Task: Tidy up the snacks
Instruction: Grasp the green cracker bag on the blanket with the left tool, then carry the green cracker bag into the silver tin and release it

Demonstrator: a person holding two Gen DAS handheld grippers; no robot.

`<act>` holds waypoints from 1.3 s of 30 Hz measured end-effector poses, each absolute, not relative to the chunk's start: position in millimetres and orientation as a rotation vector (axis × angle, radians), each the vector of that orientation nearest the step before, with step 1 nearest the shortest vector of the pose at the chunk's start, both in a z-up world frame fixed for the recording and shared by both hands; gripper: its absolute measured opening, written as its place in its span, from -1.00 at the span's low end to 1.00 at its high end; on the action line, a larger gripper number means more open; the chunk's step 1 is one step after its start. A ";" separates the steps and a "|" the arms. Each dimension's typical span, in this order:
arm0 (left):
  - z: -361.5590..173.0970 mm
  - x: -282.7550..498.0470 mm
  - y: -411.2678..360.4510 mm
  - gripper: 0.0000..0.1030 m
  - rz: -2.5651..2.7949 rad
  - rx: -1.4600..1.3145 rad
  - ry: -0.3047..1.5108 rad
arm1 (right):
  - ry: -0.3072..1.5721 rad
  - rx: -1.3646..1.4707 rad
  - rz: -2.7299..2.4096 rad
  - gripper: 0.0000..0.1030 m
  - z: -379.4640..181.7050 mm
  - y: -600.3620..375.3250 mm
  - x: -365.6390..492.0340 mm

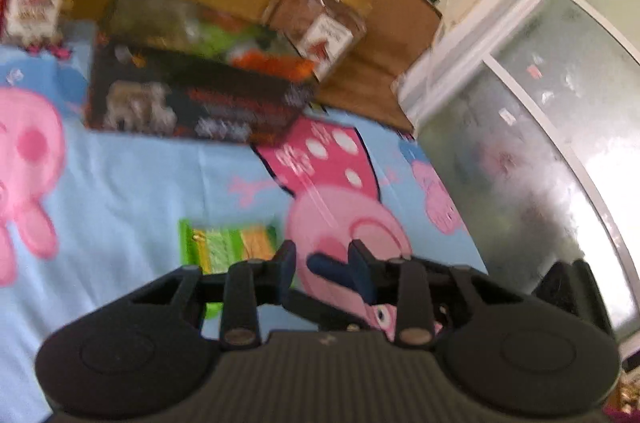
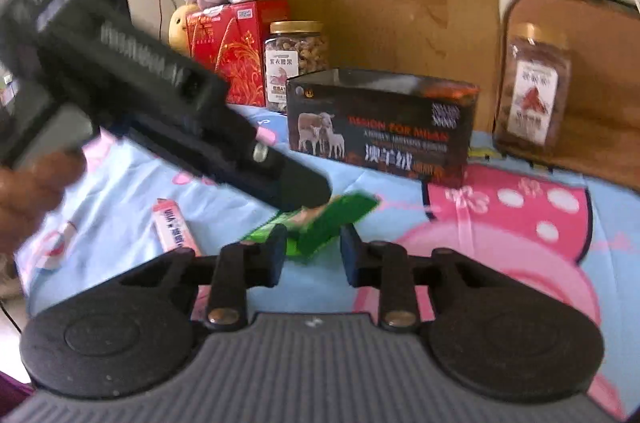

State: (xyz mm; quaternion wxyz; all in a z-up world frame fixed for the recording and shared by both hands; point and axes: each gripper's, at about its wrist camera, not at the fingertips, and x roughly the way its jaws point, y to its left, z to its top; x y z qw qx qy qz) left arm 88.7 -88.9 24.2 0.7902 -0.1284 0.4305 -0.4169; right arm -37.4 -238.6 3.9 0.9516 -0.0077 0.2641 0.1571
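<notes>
A green snack packet [image 1: 228, 247] lies on the cartoon sheet just beyond my left gripper [image 1: 322, 263], whose jaws stand apart and empty. In the right wrist view the same green packet [image 2: 320, 223] lies just ahead of my right gripper [image 2: 312, 255], open and empty, with the left gripper's body [image 2: 160, 111] reaching over it from the left. A pink snack stick [image 2: 174, 227] lies to the left. A black open box [image 2: 384, 119] with snacks inside [image 1: 208, 63] stands behind.
A nut jar [image 2: 296, 63] and a red box [image 2: 236, 47] with plush toys stand at the back left. Another jar [image 2: 534, 87] stands against a brown cushion [image 1: 384, 35] at the right. A frosted window [image 1: 540, 143] borders the bed.
</notes>
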 end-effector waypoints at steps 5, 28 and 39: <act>23.5 101.1 -48.1 -0.11 -0.815 -0.327 0.885 | 0.585 -0.027 0.346 -0.01 -1.2 -240.6 -39.0; 35.3 118.0 -54.8 -0.11 -0.864 -0.296 0.828 | 0.501 -0.053 0.365 0.04 11.2 -223.8 -2.4; 57.6 221.7 -98.7 0.03 -0.653 -0.252 0.748 | 0.398 -0.184 0.203 0.13 46.4 -247.6 104.4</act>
